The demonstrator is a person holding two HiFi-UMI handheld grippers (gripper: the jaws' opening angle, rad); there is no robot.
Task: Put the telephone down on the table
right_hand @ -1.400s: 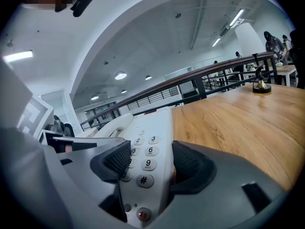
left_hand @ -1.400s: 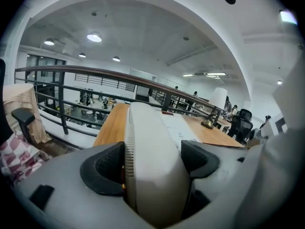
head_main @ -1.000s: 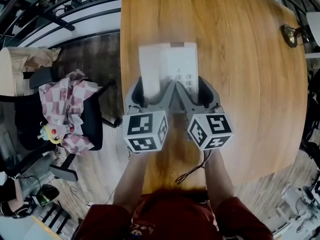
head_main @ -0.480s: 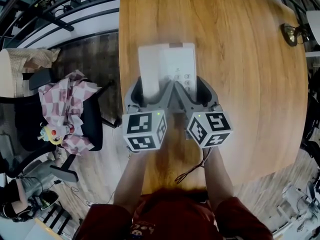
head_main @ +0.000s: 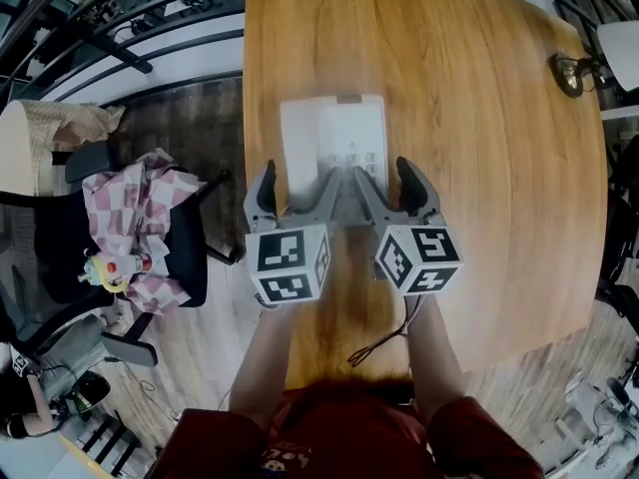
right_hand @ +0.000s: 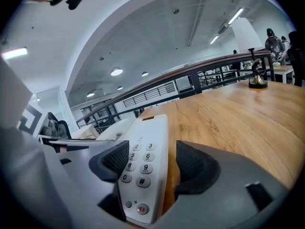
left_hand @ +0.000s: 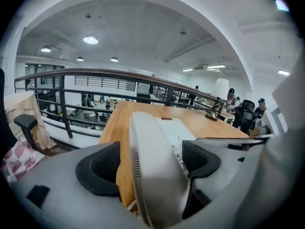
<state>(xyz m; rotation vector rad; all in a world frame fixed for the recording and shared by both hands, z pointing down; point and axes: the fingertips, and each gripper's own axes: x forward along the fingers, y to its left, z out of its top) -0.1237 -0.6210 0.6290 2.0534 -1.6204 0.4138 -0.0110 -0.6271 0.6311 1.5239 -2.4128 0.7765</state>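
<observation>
A white telephone (head_main: 349,133) lies flat on the wooden table (head_main: 479,168), its handset (head_main: 300,143) along its left side. My left gripper (head_main: 297,186) stands open around the handset's near end (left_hand: 152,166), with bare wood showing between the handset and the left pad (left_hand: 100,168). My right gripper (head_main: 385,180) is open astride the keypad side (right_hand: 143,161). There a strip of wood shows beside the right pad (right_hand: 195,168). Both grippers sit side by side at the phone's near edge.
The table's left edge (head_main: 246,118) runs close to the phone. Below it stands an office chair draped in a checked cloth (head_main: 140,218). A brass lamp base (head_main: 571,68) sits at the table's far right. A thin cable (head_main: 384,342) lies near my arms.
Both grippers' jaws have spread wider, off the phone's sides. The phone now rests on the table, slightly farther from me than before.
</observation>
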